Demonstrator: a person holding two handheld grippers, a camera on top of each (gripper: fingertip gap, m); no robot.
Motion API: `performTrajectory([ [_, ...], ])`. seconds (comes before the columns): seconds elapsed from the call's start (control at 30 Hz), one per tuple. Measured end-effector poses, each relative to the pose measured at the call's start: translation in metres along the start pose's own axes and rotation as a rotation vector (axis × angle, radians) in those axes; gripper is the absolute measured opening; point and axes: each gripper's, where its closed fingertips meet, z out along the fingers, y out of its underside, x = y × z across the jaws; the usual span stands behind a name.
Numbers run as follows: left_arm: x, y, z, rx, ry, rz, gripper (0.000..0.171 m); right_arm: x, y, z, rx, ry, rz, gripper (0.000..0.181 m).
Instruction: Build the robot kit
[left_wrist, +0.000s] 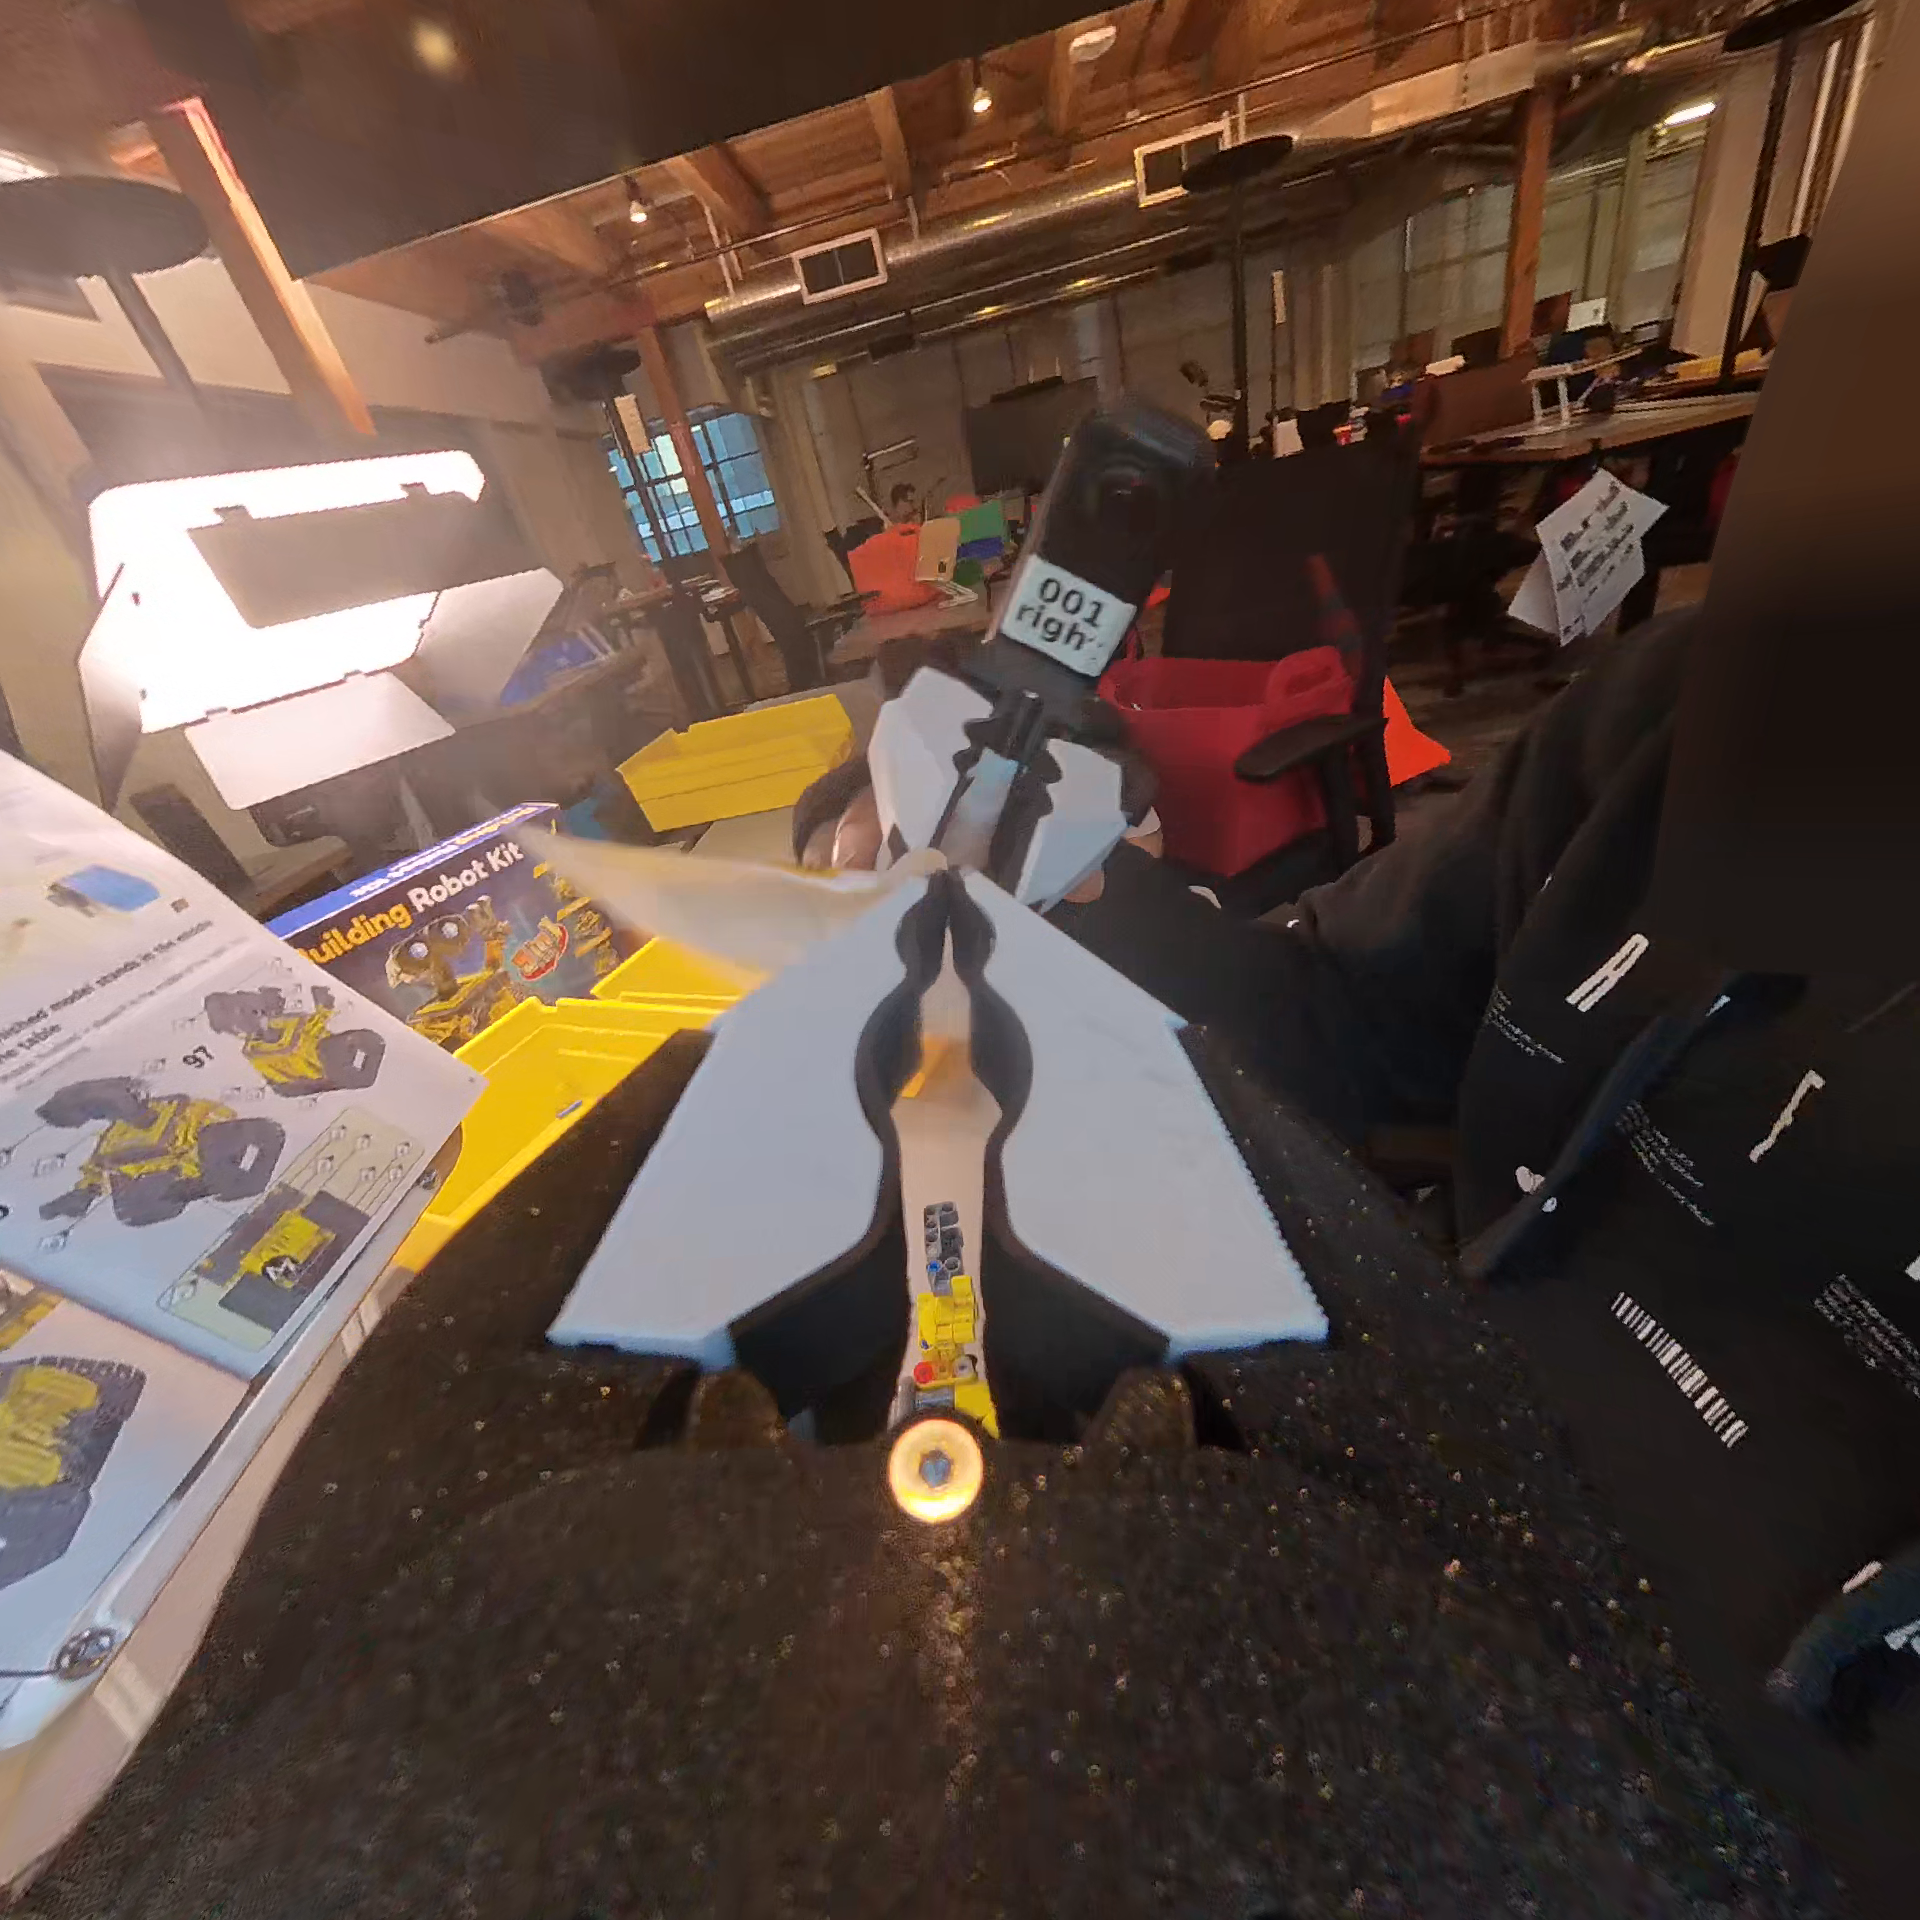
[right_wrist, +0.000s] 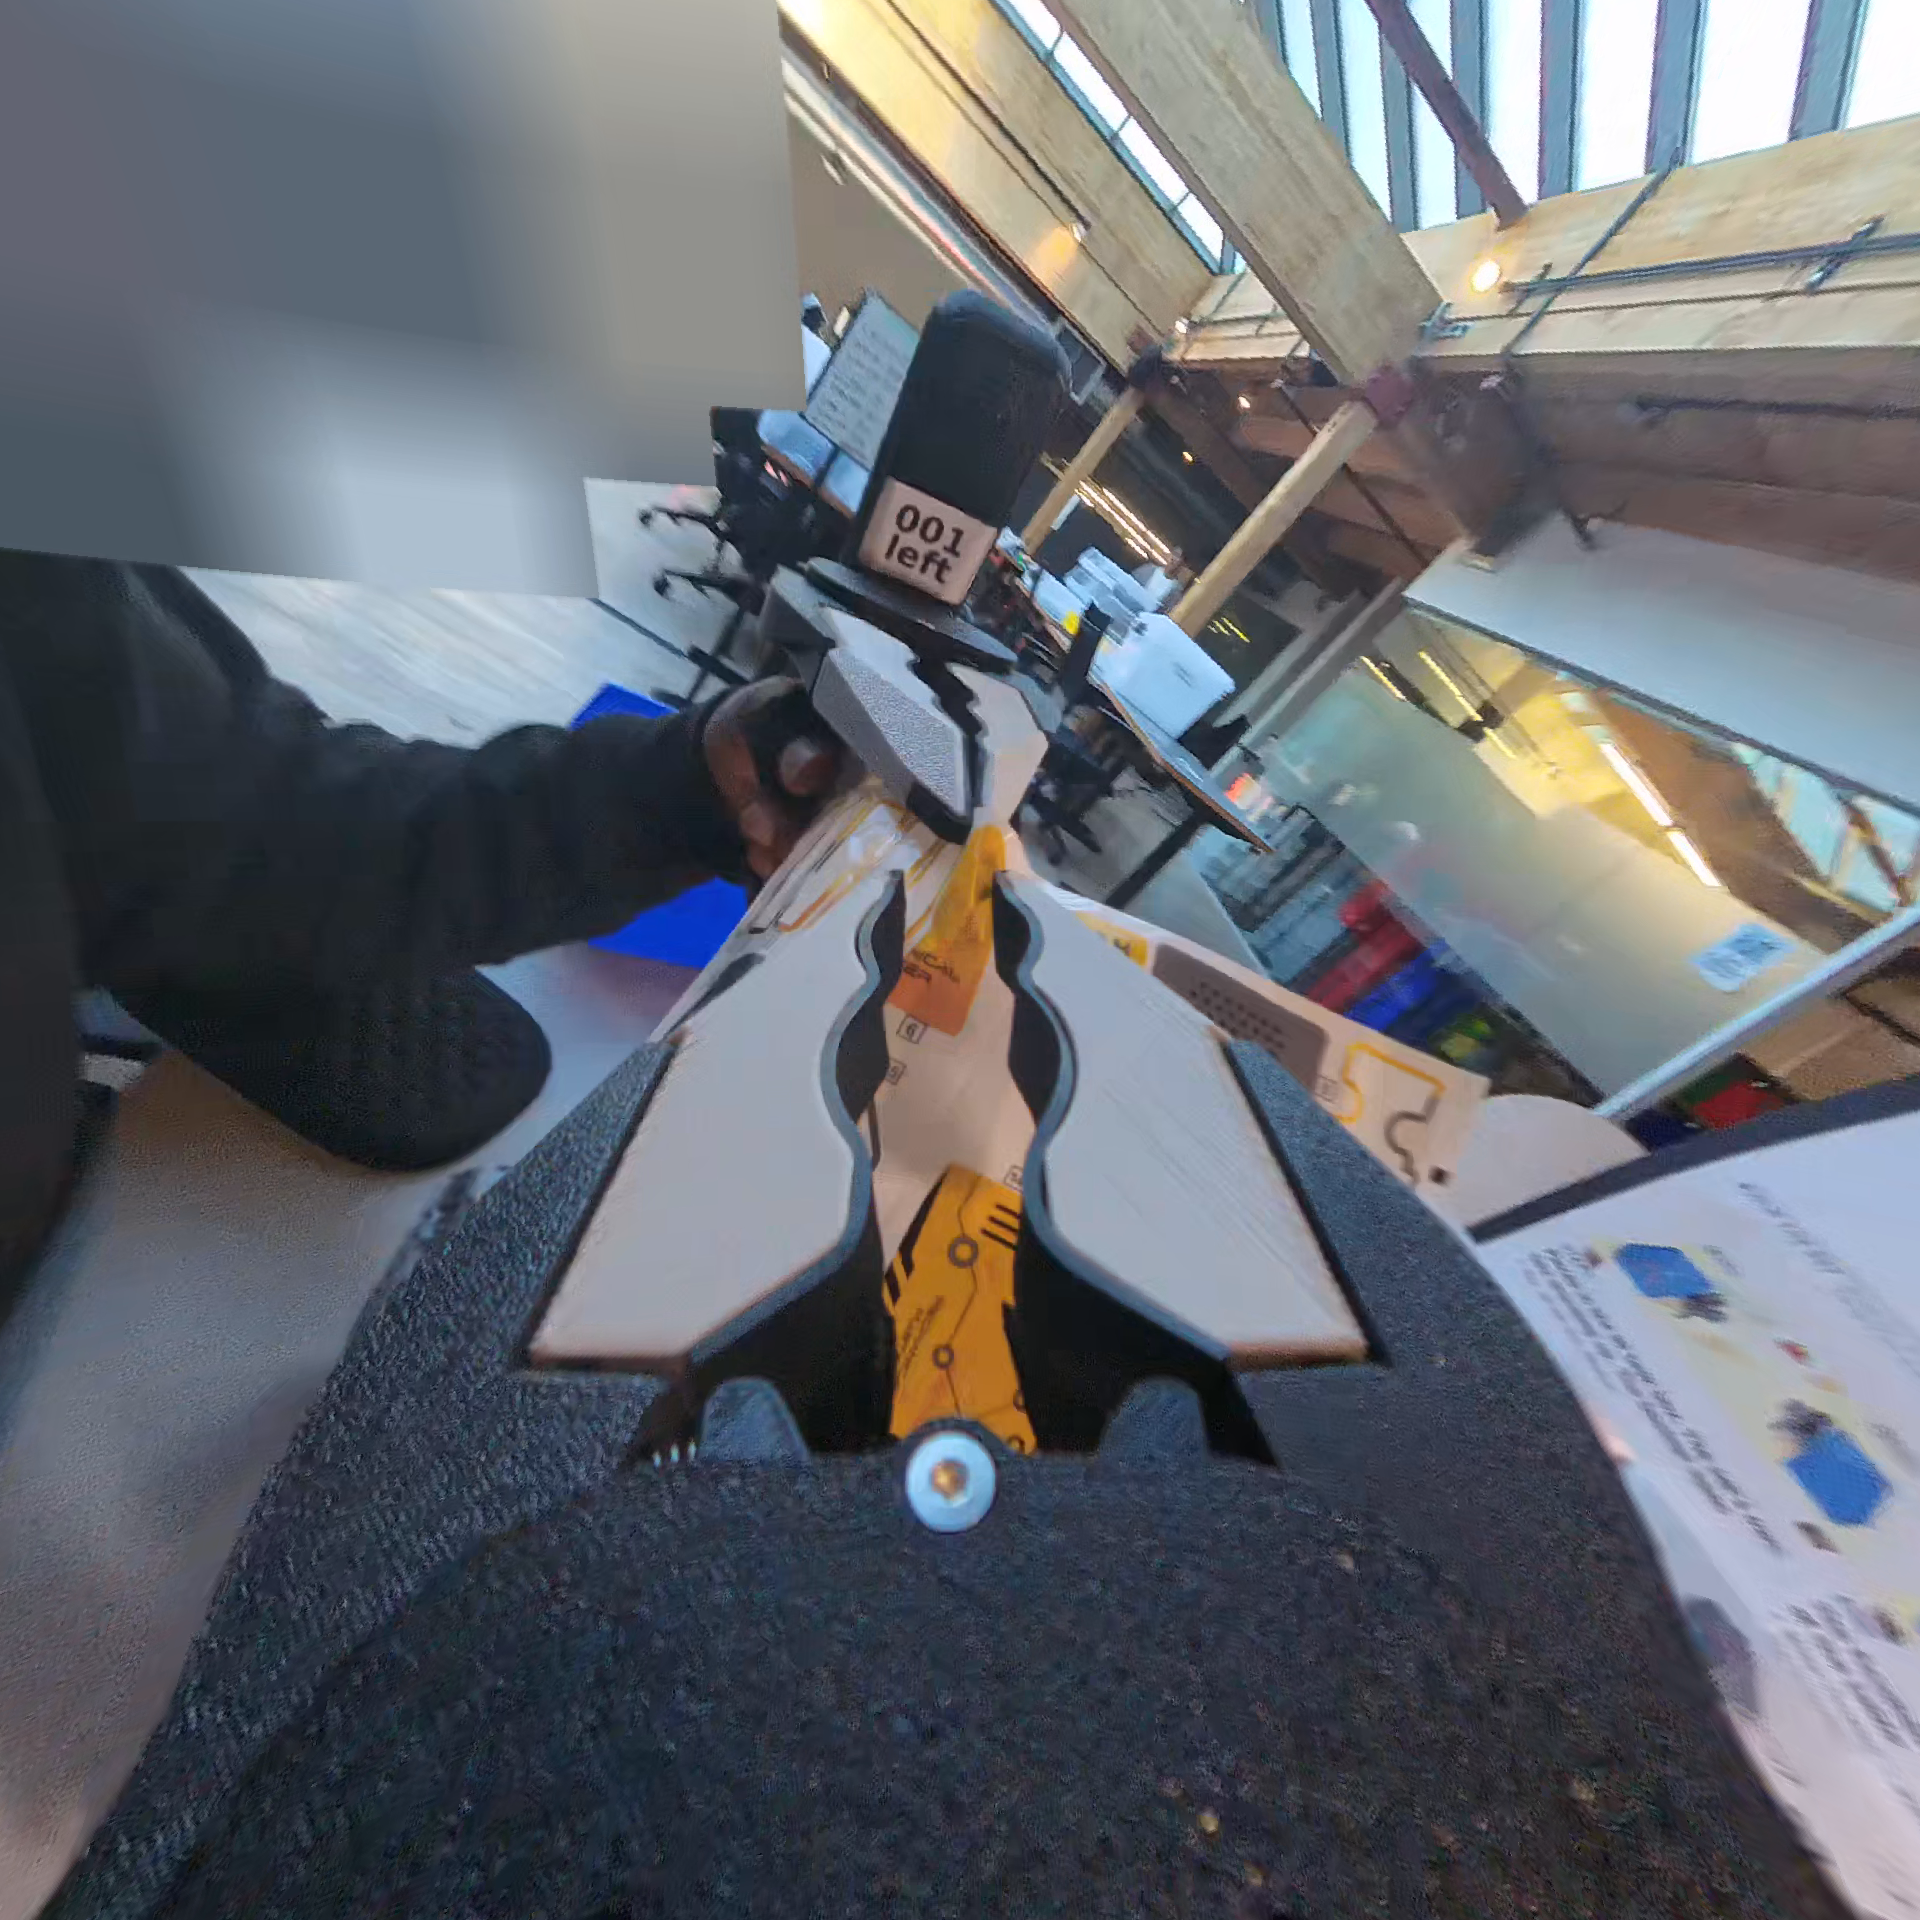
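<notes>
Two sets of jaws are noted on one printed sheet (left_wrist: 717, 904). Left gripper (left_wrist: 945, 883): tips pressed together, upper edge of the sheet pinched between them. Right gripper (right_wrist: 951, 894): fingers parted by a narrow gap, the sheet's orange-and-yellow printed face seen through the gap; contact between pads and paper cannot be made out. The two grippers are faced tip to tip across the sheet. A small yellow and grey brick model (left_wrist: 948, 1325) is glimpsed below the sheet, through the left fingers. Left of the sheet, yellow trays (left_wrist: 551, 1070), a blue kit box (left_wrist: 457, 935) and an open instruction booklet (left_wrist: 208, 1091) are recorded. A person's hand (right_wrist: 764, 769) is seen behind the sheet, wrapped around the left gripper. Most of the sheet and model is masked by the fingers; the sheet is motion-blurred.
</notes>
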Motion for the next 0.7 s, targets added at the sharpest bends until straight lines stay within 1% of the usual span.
performTrajectory([
  [0.13,-0.003,0.002,-0.001,-0.005,-0.005,-0.011,0.000,0.000,0.005,0.003,-0.098,0.064,-0.096,0.017],
  [0.23,-0.003,0.002,-0.001,-0.006,-0.012,-0.004,0.000,0.000,0.008,0.007,-0.109,0.066,-0.085,0.016],
  [0.47,0.005,0.005,0.002,-0.021,0.013,0.036,0.000,-0.007,0.004,0.008,-0.020,-0.031,0.088,0.009],
  [0.6,0.006,0.012,0.001,-0.074,0.005,0.085,0.000,-0.010,0.008,0.007,-0.006,-0.095,0.163,0.006],
  [0.7,0.007,0.015,0.001,-0.097,-0.001,0.115,0.000,-0.011,0.007,0.006,0.037,-0.150,0.254,0.003],
])
